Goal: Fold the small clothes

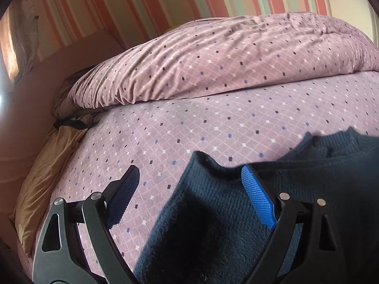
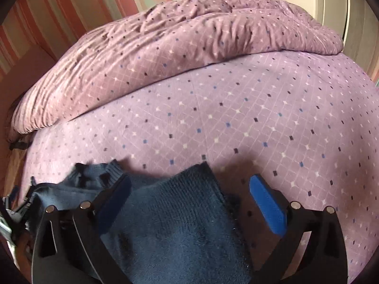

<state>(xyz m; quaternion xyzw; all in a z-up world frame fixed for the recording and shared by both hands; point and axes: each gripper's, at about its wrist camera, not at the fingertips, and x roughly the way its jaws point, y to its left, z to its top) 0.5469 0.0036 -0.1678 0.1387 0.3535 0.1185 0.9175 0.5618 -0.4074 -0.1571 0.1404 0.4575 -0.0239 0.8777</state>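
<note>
A dark navy knitted garment (image 1: pixel 213 224) lies at the near edge of the bed (image 1: pixel 213 123), on the lilac diamond-patterned sheet, with open sheet stretching beyond it to the rumpled duvet (image 1: pixel 213 54) heaped along the far edge by the striped wall (image 1: pixel 118 4). Both tools stand wide and hold nothing. The left gripper (image 1: pixel 191 189) has its blue pads spread, one over bare sheet and the other over the knit, with a corner of the garment lying between them but not pinched. The right gripper (image 2: pixel 194 196) is likewise spread — a flap of the same cloth sits loose between its pads, the ribbed collar or cuff showing just off to the left of that view. Judging from how the cloth lies, at least one fold seems laid: a doubled layer with a fairly straight edge rests on top of the body of the piece. It is not yet a tidy packet — the ribbed end is bunched and one edge looks uneven, and the lower part is hidden under the tools, so the fold count cannot be told. Left, probably, are a further fold and some smoothing.
</note>
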